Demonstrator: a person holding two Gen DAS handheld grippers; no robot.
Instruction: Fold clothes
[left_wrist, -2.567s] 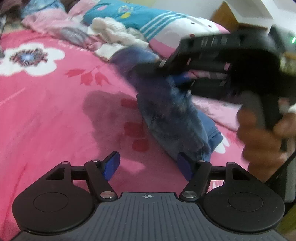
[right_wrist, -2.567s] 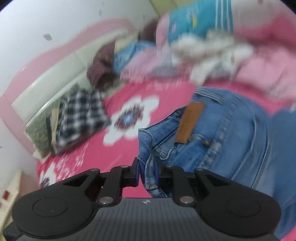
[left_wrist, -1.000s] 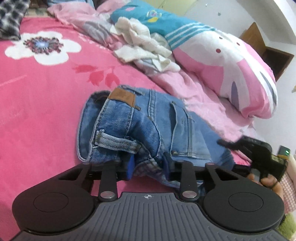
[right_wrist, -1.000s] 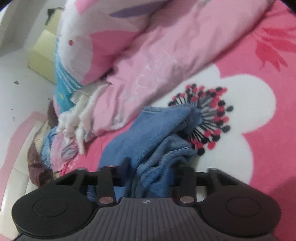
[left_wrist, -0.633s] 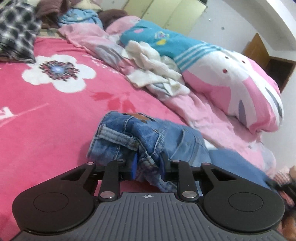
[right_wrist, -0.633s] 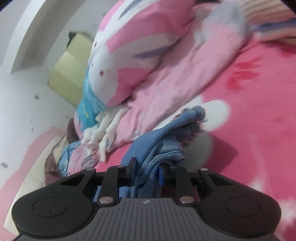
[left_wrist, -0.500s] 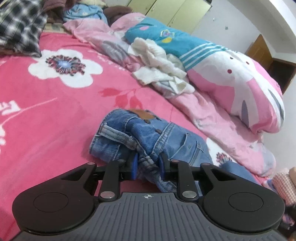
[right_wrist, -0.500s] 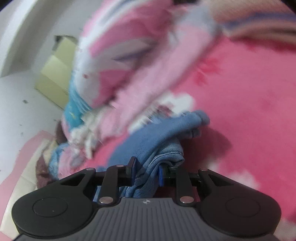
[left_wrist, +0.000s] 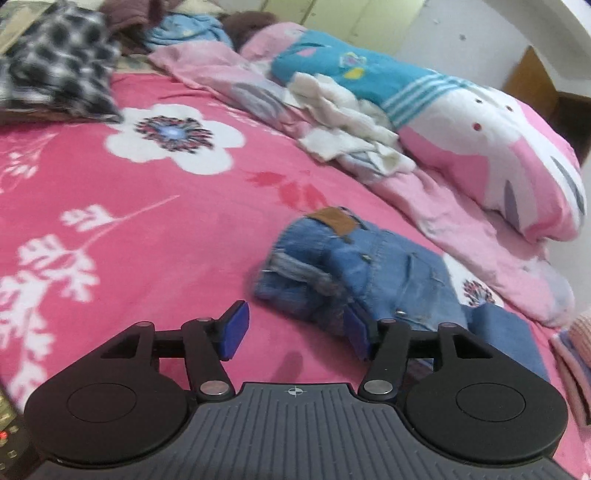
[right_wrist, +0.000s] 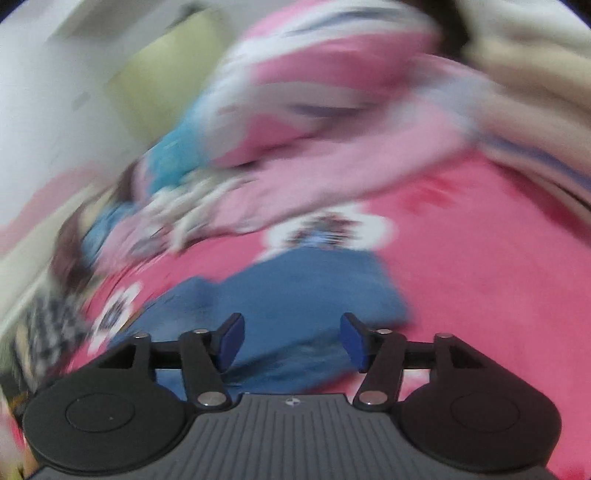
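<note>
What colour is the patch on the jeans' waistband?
Tan brown, on the jeans; the patch shows best in the left wrist view.

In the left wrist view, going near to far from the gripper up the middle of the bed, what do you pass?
Left gripper with open jaws → folded jeans → white crumpled garment → teal striped pillow.

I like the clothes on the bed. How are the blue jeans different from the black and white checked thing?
The jeans are blue denim with a brown patch; the checked cloth is black and white. The jeans lie in the middle of the pink bedspread, close to the left gripper; the checked cloth lies far off at the bed's edge. The jeans look bunched up at the waist; the checked cloth is too blurred to judge. Both lie on the bed, untouched.
</note>
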